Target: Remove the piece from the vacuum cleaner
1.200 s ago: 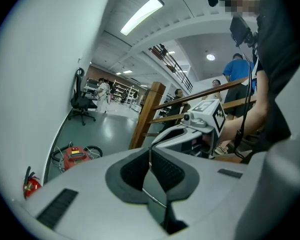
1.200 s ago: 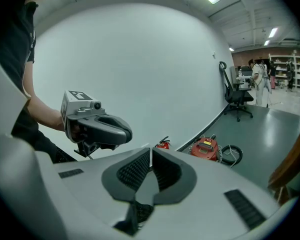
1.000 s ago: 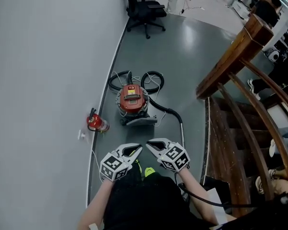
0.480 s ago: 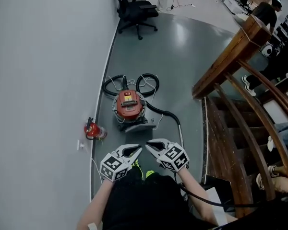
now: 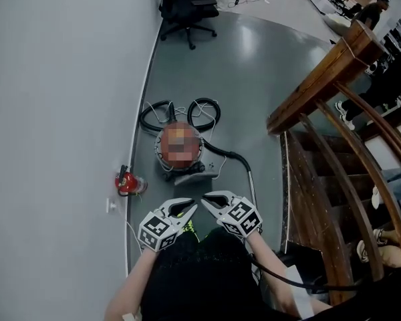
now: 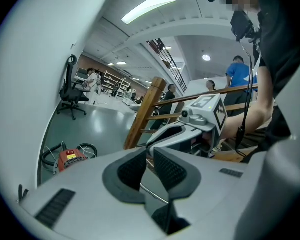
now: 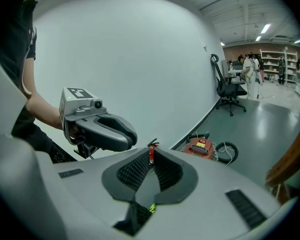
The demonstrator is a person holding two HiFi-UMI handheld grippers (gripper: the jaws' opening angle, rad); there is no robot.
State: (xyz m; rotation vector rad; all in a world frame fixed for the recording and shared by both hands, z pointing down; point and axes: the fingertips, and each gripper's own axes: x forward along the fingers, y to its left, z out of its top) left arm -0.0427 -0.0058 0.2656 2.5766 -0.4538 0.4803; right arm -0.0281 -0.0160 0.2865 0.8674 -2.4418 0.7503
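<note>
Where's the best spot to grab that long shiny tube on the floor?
Probably mid-length on the straight metal tube, coming from above and pinching across its width: it lies flat on the floor, thin, clear of the vacuum cleaner.

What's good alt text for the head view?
A person holds the left gripper and right gripper, both empty, toward a red vacuum on a grey floor by a white wall; the left jaws have just been opening, the right are shut. An extinguisher sits by the wall, a chair beyond, a wooden stair rail at right.
</note>
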